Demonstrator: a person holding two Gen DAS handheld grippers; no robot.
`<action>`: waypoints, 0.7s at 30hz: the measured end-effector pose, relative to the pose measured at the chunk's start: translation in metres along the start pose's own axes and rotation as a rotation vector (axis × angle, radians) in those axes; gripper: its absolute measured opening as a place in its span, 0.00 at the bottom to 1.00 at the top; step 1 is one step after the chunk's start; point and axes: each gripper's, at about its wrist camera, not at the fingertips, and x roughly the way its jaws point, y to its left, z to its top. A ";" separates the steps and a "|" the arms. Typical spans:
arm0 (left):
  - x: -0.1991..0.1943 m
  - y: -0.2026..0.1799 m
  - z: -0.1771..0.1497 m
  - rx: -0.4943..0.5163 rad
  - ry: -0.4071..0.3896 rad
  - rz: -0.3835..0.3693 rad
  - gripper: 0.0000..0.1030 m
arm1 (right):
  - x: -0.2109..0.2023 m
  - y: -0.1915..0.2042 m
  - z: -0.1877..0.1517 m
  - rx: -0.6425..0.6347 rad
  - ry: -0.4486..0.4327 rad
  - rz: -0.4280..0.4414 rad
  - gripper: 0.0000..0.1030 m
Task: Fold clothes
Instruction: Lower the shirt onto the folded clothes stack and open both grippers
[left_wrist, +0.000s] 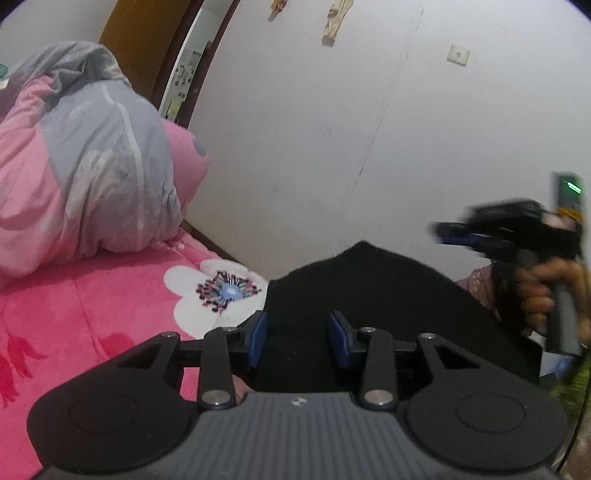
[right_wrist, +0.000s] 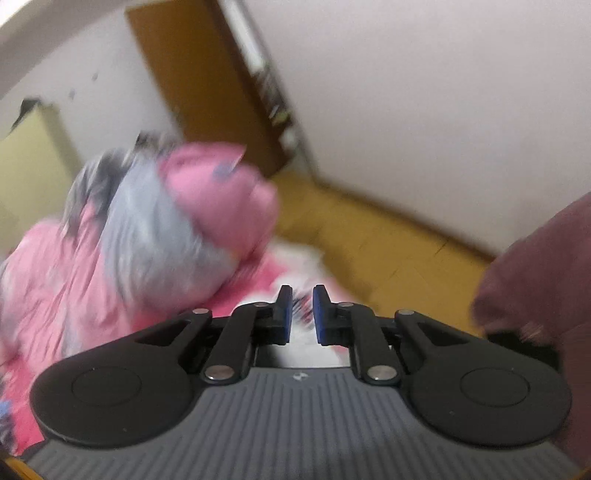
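left gripper (left_wrist: 297, 338): fingers apart, blue pads (left_wrist: 258, 338) on either side of the black garment (left_wrist: 373, 295), which fills the gap and rises in a hump ahead of it. we cannot tell whether the pads touch the cloth; nothing is clamped. the garment lies on the pink flowered bedspread (left_wrist: 92, 295), near the wall-side edge of the bed, well apart from the rolled pink-and-grey duvet (left_wrist: 85, 166) at the head end

right gripper (right_wrist: 300, 314): fingers a little apart, nothing between them, held up in the air over the bed; its view is motion-blurred. from the left wrist view it sits to the right, above the garment and not touching it

our reading: the duvet is bundled aside to leave flat bedspread for folding. the wide left opening suits taking a thick edge of cloth; the right looks free to take a second corner. fold not yet started, we judge

risk: black cloth hides seams and edges
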 end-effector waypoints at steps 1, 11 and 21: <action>-0.005 -0.002 0.001 0.009 -0.016 0.003 0.39 | -0.025 -0.009 0.002 -0.004 -0.054 -0.027 0.12; -0.016 -0.032 -0.002 0.120 -0.035 0.086 0.40 | -0.180 -0.058 -0.100 -0.032 -0.129 0.097 0.13; -0.105 -0.020 -0.021 0.176 -0.040 0.137 0.47 | -0.201 -0.069 -0.170 0.105 -0.220 -0.089 0.13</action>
